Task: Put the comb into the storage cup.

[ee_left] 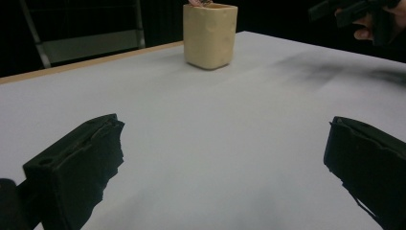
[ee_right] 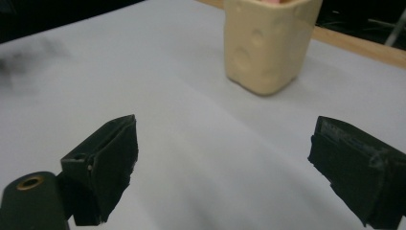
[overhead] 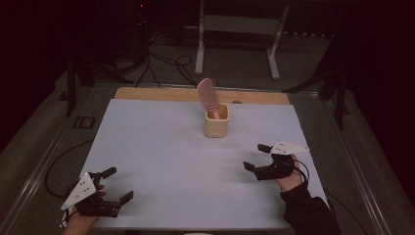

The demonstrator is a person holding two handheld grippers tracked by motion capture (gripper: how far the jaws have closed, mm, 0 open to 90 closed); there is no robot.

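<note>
A cream square cup (overhead: 216, 121) stands upright near the far middle of the white table sheet (overhead: 161, 156), with a pink hairbrush (overhead: 207, 96) standing in it, head up. The same cup (ee_left: 210, 34) shows far ahead in the left gripper view, and closer in the right gripper view as cup (ee_right: 268, 43). My left gripper (overhead: 117, 184) rests open at the front left corner, empty. My right gripper (overhead: 256, 156) sits open at the front right, jaws aimed left toward the table's middle, nothing between them. The right gripper (ee_left: 352, 12) also appears at the upper right of the left gripper view.
A wooden table edge (overhead: 147, 93) runs along the far side of the sheet. Beyond it stand a metal frame (overhead: 237, 29) and cables on the floor (overhead: 161, 63). Dark stands flank the table on both sides.
</note>
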